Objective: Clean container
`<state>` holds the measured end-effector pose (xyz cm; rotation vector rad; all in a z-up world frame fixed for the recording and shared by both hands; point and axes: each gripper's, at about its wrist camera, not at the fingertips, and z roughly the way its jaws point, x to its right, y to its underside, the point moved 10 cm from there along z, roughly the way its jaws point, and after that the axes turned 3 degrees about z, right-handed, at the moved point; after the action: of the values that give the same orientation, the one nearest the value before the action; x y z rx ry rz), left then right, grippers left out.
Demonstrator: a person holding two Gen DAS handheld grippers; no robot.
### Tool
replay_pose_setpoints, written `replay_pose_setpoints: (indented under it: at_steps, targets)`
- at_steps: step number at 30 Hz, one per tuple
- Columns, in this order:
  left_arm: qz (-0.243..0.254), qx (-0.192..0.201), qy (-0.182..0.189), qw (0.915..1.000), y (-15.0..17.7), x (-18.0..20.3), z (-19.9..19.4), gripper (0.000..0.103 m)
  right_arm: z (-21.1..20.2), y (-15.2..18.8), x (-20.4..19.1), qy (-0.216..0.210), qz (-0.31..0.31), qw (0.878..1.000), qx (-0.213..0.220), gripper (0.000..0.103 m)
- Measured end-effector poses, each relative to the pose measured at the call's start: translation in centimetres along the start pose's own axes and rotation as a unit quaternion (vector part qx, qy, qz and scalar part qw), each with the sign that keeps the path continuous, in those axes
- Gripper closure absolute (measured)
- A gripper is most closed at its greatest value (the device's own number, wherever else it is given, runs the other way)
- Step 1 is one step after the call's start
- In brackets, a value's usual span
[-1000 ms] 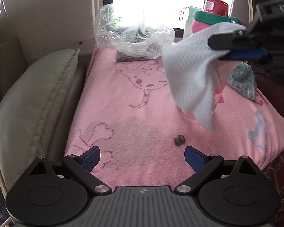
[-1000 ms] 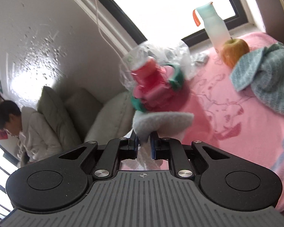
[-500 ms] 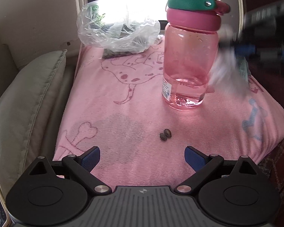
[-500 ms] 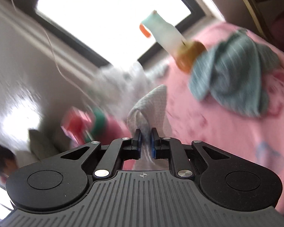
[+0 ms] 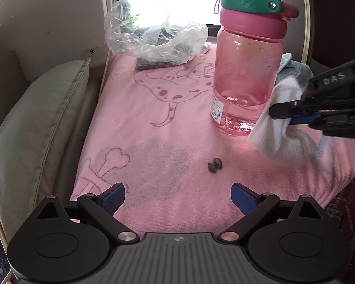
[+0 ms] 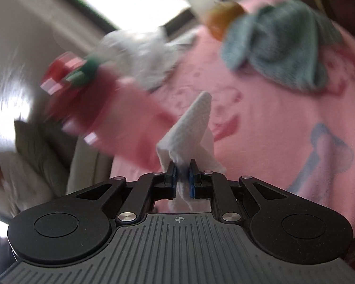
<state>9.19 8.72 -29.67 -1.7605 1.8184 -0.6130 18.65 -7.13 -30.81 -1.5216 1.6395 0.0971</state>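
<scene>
Now the white cloth (image 5: 280,127) has dropped low beside the pink bottle (image 5: 247,71), which stands straight up on the pink towel (image 5: 153,123), cap on top. Left gripper (image 5: 177,197) is wide open, holding nothing. Right view is blurry: right gripper (image 6: 182,177) pinches the cloth.

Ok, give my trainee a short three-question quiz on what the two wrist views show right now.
1. True or false: the left gripper holds the pink bottle.
2. What do the right gripper's jaws clamp? A) teal cloth B) white paper towel C) plastic bag
3. Fill in: the bottle stands upright on the pink ____.

Key:
1. False; its jaws are spread wide and empty.
2. B, the white paper towel, beside the bottle's base.
3. Blanket.
</scene>
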Motion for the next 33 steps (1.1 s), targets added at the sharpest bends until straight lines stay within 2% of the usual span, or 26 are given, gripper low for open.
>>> replay_pose_setpoints:
  at_steps: [2, 6, 9, 12, 13, 17, 19, 23, 27, 29, 33]
  targets:
    - [-0.001, 0.0, 0.001, 1.0, 0.0, 0.0, 0.0, 0.007, -0.7, 0.3, -2.7, -0.003, -0.055, 0.998, 0.008, 0.087]
    - [-0.003, 0.001, 0.0, 1.0, -0.1, -0.2, -0.1, 0.007, -1.7, 0.3, -8.5, -0.035, -0.136, 0.99, 0.029, 0.088]
    - [-0.007, 0.002, -0.003, 1.0, -0.2, -0.6, -0.2, 0.007, -2.1, -0.8, -11.8, -0.024, -0.193, 0.978, 0.068, 0.088]
    - [-0.013, 0.003, -0.007, 0.9999, -0.1, -1.1, -0.4, 0.007, -2.4, -1.7, -13.7, -0.019, -0.212, 0.972, 0.101, 0.088]
    - [-0.016, 0.001, -0.009, 0.9998, 0.0, -1.2, -0.3, 0.007, -2.1, -1.8, -13.8, -0.016, -0.216, 0.971, 0.103, 0.088]
    - [-0.018, -0.001, -0.011, 0.9998, 0.1, -1.5, -0.1, 0.007, -0.4, -0.7, -11.4, 0.008, -0.192, 0.979, 0.061, 0.088]
    - [-0.015, 0.0, -0.01, 0.9998, 0.1, -1.4, -0.1, 0.007, 0.2, 0.0, -9.2, 0.017, -0.169, 0.985, 0.039, 0.091]
    - [-0.011, 0.001, -0.009, 0.9999, 0.0, -1.2, -0.1, 0.007, 0.2, 0.4, -4.8, 0.051, -0.128, 0.99, 0.015, 0.088]
    - [-0.003, -0.001, -0.001, 1.0, 0.2, -0.5, 0.1, 0.007, -0.9, -1.1, -1.6, 0.086, -0.084, 0.992, 0.026, 0.088]
    - [0.003, -0.001, 0.003, 1.0, 0.3, 0.0, 0.1, 0.007, -2.1, -2.4, -1.8, 0.078, -0.079, 0.992, 0.053, 0.088]
    - [0.006, -0.001, 0.003, 1.0, 0.3, 0.2, 0.1, 0.007, -5.2, -5.2, -4.6, 0.038, -0.1, 0.987, 0.123, 0.088]
